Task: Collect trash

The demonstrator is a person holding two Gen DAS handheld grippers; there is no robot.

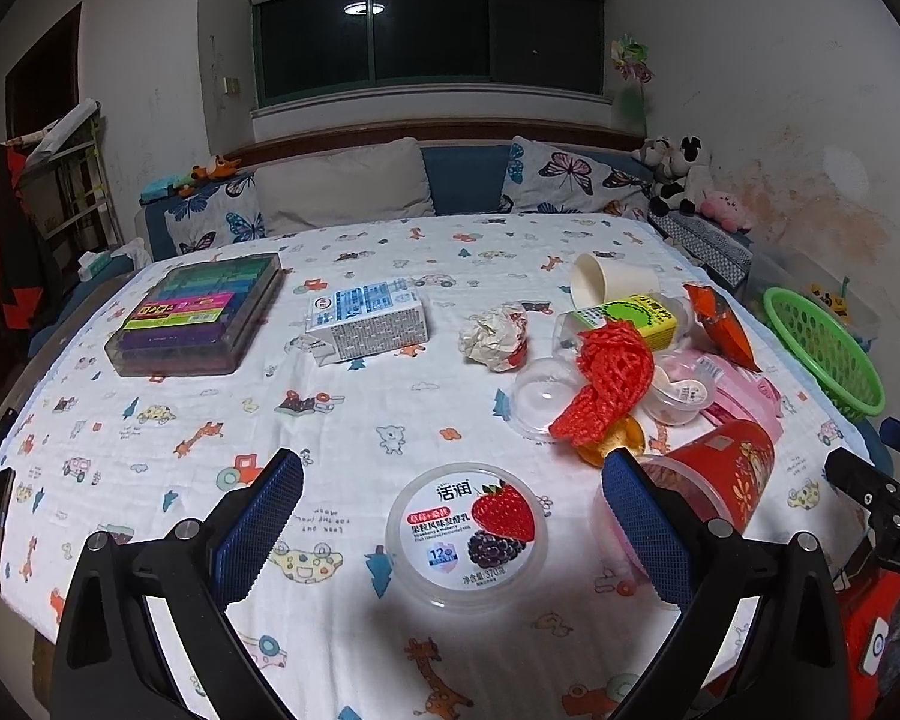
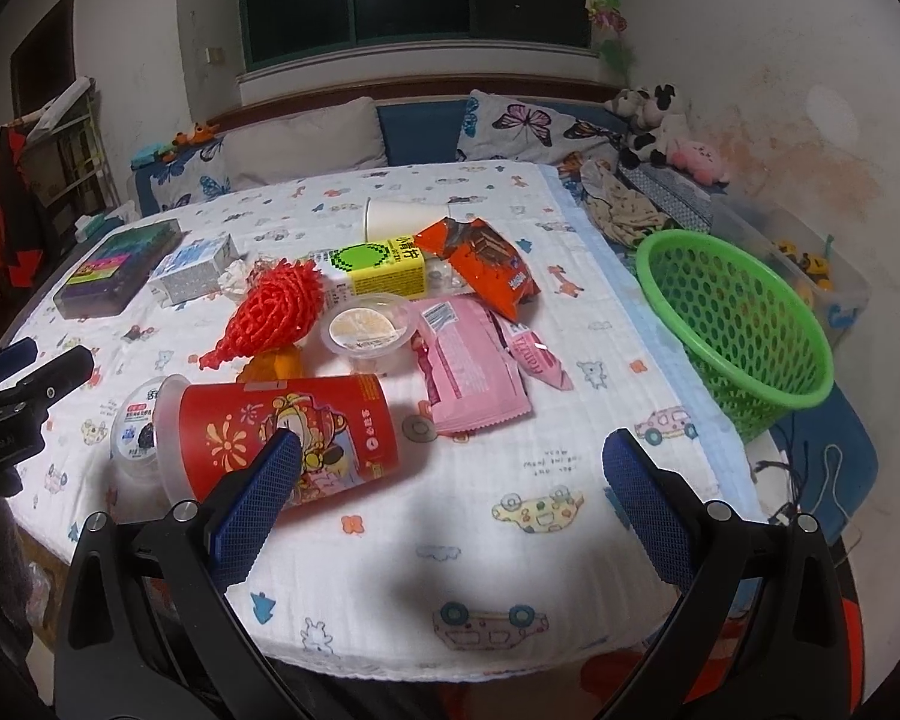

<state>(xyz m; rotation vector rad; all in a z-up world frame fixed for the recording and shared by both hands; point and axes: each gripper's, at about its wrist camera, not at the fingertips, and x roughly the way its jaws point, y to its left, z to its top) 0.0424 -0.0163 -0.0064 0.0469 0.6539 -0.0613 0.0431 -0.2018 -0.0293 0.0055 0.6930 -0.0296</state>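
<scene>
- Both my grippers are spread wide with nothing in them. The left gripper [image 1: 453,516] hangs over the near edge of the table [image 1: 342,420], and its blue fingers [image 1: 258,516] frame the yogurt tub [image 1: 468,534] with the strawberry lid.
- The right gripper [image 2: 450,492] hovers above a bare patch of cloth, the tipped-over red cup [image 2: 288,432] just by its left finger.
- The right view gives me the green basket [image 2: 744,324] whole, tilted at the table's right edge. The left view only catches a slice of it at the far right.
- Pink wrapper [image 2: 468,366] and orange snack bag [image 2: 486,264] show properly only on the right cam; on the left they're mostly behind the red mesh net [image 1: 612,378].
- Left cam wins on the crumpled paper ball [image 1: 495,336], the milk carton [image 1: 366,318] and the marker case [image 1: 198,312], all far side.
- The yellow-green juice box [image 2: 384,264] and white paper cup [image 2: 402,216] sit mid-pile in both.
</scene>
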